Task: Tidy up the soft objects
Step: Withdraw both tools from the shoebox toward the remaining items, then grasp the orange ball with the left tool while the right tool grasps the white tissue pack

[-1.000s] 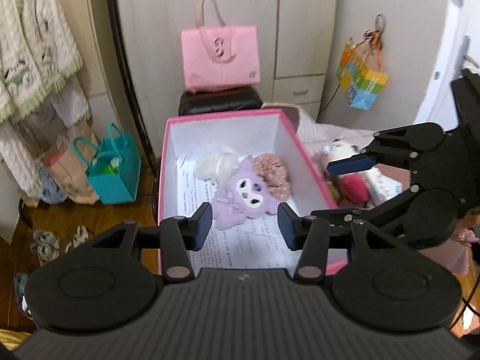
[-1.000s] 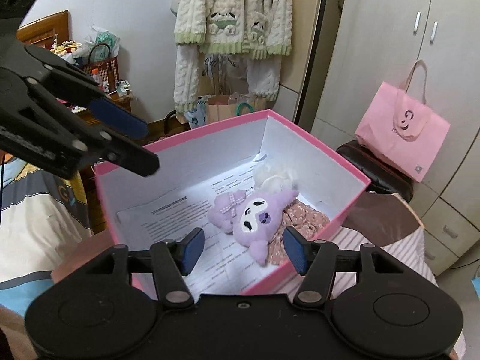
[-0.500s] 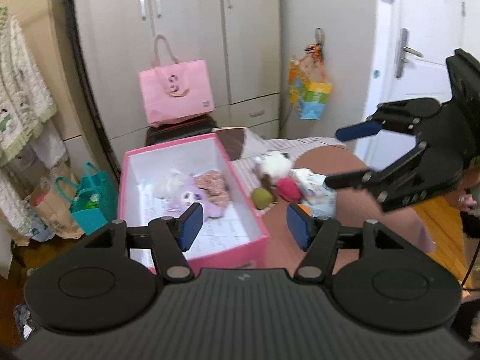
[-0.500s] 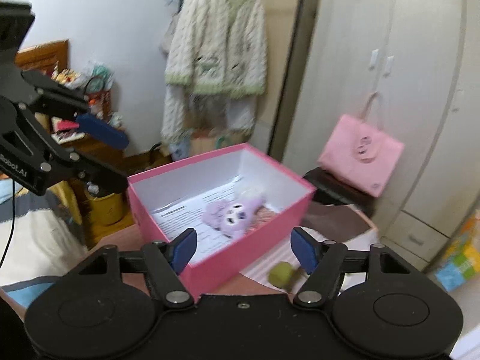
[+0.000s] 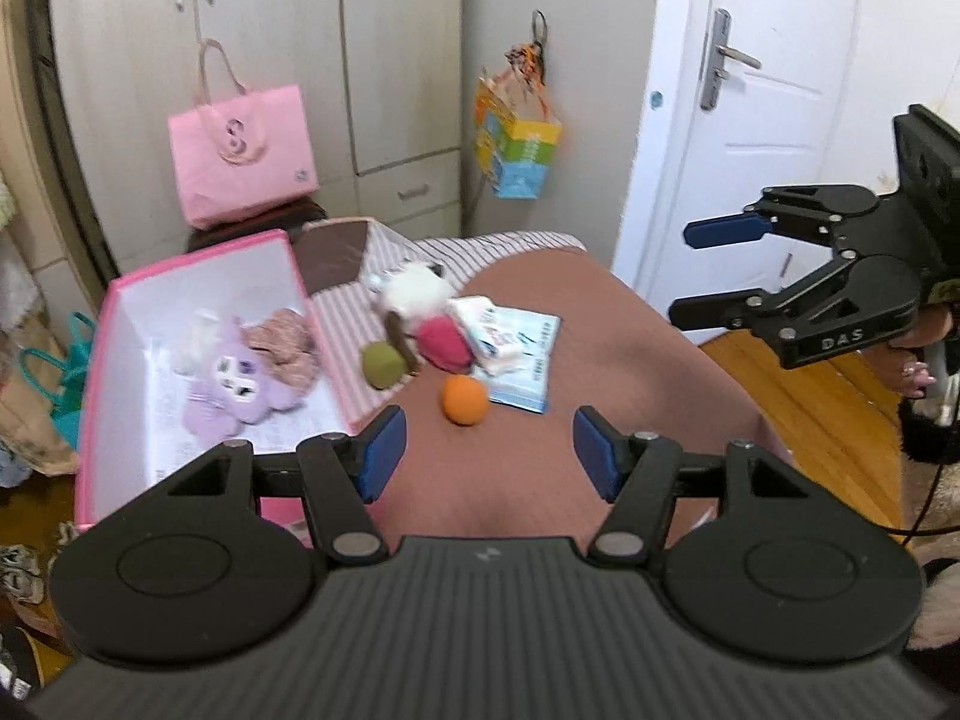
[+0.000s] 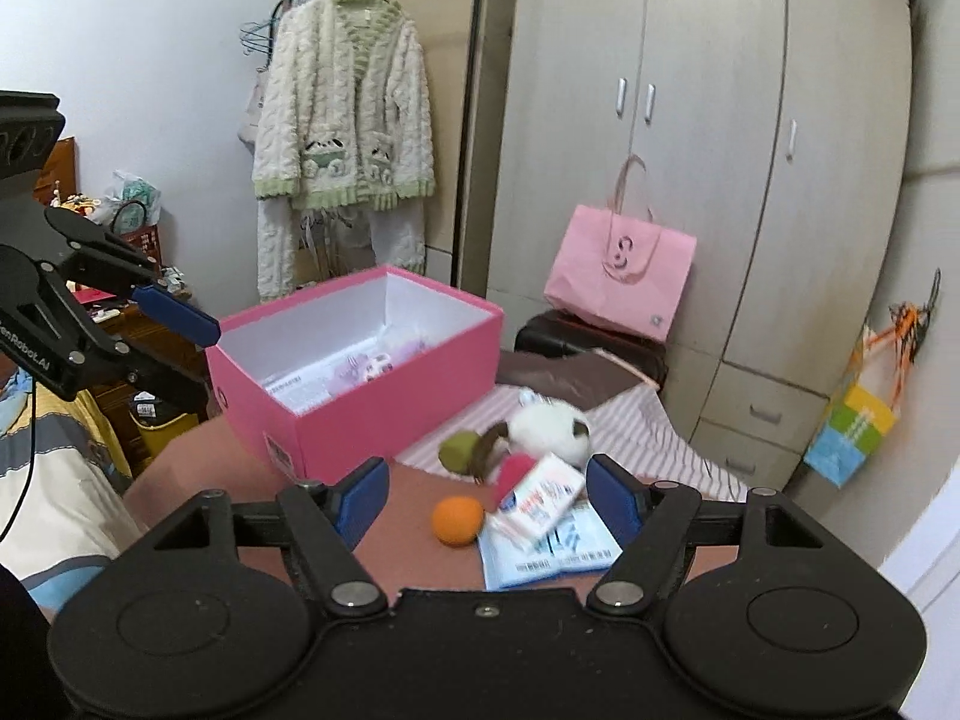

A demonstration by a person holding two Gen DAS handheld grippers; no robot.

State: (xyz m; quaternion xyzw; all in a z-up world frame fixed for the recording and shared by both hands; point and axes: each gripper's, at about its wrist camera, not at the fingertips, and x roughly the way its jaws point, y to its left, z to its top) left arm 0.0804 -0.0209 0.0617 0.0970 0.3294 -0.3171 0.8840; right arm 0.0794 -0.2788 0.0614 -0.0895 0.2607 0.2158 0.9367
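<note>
A pink box [image 5: 96,420] [image 6: 384,402] stands on the brown table, holding a purple plush [image 5: 231,387], a pink-brown scrunchie [image 5: 285,336] and a white fluffy item [image 5: 201,330]. Right of it lie an orange ball [image 5: 464,399] [image 6: 458,521], a green ball [image 5: 382,363] [image 6: 461,450], a red plush [image 5: 443,343], a white plush [image 5: 414,288] [image 6: 549,423] and tissue packs [image 5: 516,360] [image 6: 543,504]. My left gripper [image 5: 486,450] is open and empty above the table's near side. My right gripper [image 6: 486,498] is open and empty, over the orange ball and tissue packs.
A pink tote bag [image 5: 240,144] [image 6: 621,276] sits on a dark stool by the wardrobe. A colourful bag [image 5: 519,144] hangs on the wardrobe side. A white door [image 5: 750,108] is at right. A cardigan [image 6: 339,120] hangs on a rack. Bags stand on the floor at left [image 5: 66,372].
Both grippers have pulled back and up from over the pink box and swung right. The toys on the table have come into view. Both grippers stay open.
</note>
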